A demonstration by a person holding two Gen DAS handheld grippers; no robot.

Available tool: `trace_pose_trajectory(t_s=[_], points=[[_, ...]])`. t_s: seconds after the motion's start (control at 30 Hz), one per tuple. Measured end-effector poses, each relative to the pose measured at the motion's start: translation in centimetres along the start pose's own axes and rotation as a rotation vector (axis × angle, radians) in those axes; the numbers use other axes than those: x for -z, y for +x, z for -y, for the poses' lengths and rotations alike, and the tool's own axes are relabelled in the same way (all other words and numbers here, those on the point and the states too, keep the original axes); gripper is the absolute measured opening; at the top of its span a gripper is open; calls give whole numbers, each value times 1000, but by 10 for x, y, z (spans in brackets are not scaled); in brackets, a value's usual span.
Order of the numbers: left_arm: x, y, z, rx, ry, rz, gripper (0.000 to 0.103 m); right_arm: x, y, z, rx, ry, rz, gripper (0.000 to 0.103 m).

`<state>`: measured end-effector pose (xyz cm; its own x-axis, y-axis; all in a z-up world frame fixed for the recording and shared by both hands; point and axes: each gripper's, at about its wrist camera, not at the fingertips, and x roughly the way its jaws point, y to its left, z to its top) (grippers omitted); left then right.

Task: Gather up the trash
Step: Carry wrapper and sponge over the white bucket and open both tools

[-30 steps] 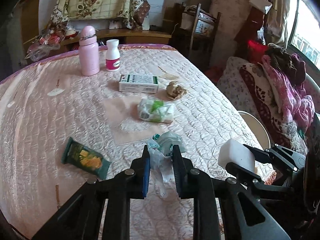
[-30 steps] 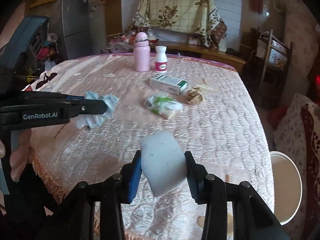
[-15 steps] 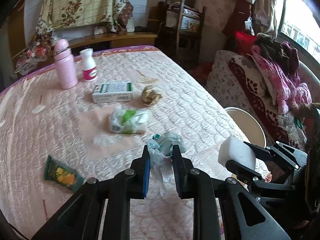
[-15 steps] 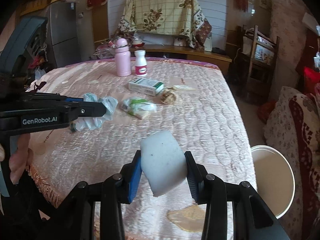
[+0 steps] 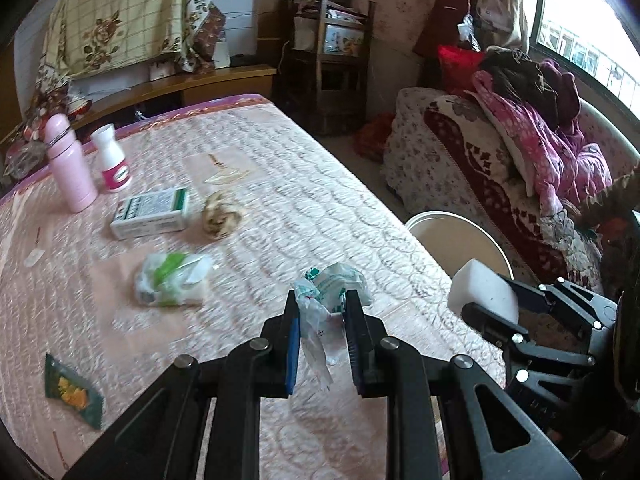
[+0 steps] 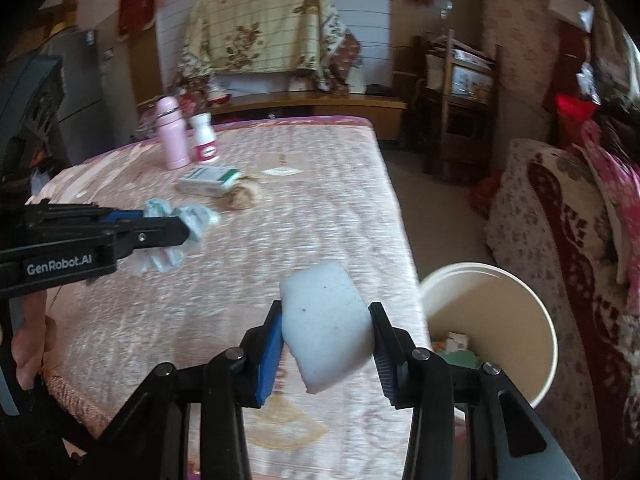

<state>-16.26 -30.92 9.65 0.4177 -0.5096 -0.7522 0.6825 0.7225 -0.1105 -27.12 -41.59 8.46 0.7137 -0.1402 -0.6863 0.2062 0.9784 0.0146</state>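
L gripper [image 5: 322, 312]: my jaws are clamped on a crumpled plastic wrapper [image 5: 328, 292], white w/ green print, bottom centre of L view; a loose tail hangs down between the pads. In R view the same wrapper [image 6: 176, 232] sits at mid left, sticking out past the L gripper [image 6: 182, 232] tip, above the table [image 6: 320, 200].

R gripper [image 6: 326, 320]: jaws closed on a white foam block [image 6: 326, 320], bottom centre of R view, pads pressing both sides. In L view the block [image 5: 482, 292] shows at lower right, held by the R gripper [image 5: 486, 300].

Bin [image 6: 492, 320]: cream, round, open top, lower right of R view, just beside the table edge, some scraps inside. In L view its rim [image 5: 448, 218] is right of centre.

Still on the table, L view: clear bag w/ green bits [image 5: 172, 280] centre left, brown crumpled wad [image 5: 220, 216] above it, white/green box [image 5: 152, 212] beside the wad, dark green snack packet [image 5: 74, 390] lower left. Pink flask [image 5: 68, 164] and white bottle [image 5: 112, 158] stand upright upper left.
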Motion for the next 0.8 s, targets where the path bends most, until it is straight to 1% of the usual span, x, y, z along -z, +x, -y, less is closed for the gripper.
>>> trace_pose_trajectory(t_s=[0.37, 0.8], points=[[-20, 30, 48, -3, 79, -1, 22, -4, -2, 73, 96, 111, 4, 44], [-45, 67, 100, 23, 134, -12, 22, 1, 4, 125, 204, 158, -13, 44]])
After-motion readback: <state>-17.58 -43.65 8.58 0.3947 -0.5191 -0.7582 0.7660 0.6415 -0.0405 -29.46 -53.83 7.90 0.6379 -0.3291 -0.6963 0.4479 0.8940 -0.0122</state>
